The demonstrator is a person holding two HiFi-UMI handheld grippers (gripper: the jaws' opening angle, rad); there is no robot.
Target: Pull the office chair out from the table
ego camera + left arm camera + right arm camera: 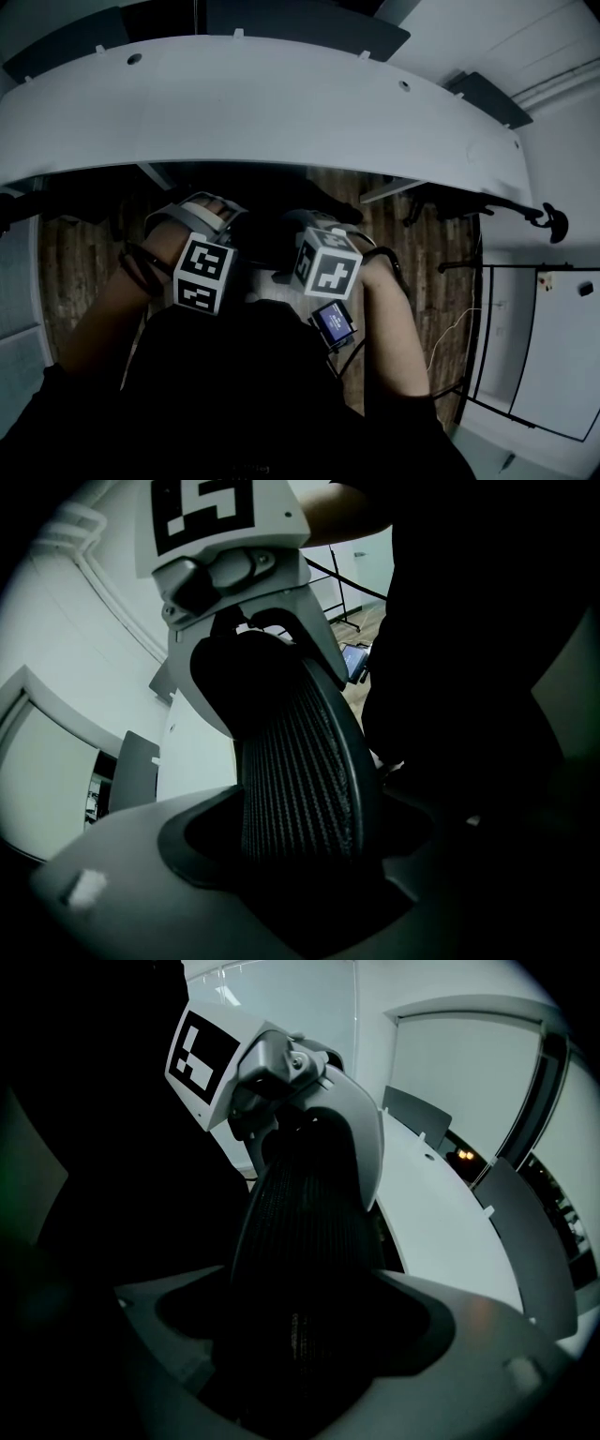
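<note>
Both grippers are on the top edge of the office chair (300, 771) backrest, side by side and pointing steeply down.

Left gripper (300, 864): fingers (122, 883) spread wide and straddling the black mesh backrest. The rim sits between them with a dark gap on each side, so it's not clamped.

Right gripper (291, 1335): same picture. Its fingers (487, 1335) are wide apart and the mesh panel stands upright in the middle. There are dark pockets between the mesh and each finger, and I see no pad pressing on it. It's dim down there.

Each gripper view shows the other gripper further along the same rim, hooked over it, marker cube up.

From overhead, the marker cubes (204, 274) sit close together above the person's dark torso, forearms angled in from both sides. A small lit screen (334, 324) hangs on the right unit just below its cube.

The chair is right against the near edge of the curved white counter (281, 103), backrest toward the person. The area under the counter edge is black, so I can't tell how far the seat goes in.

Wood-plank floor (75, 262) shows left and right of the chair. A black stand (506, 202) is off to the right, beside the counter end.
</note>
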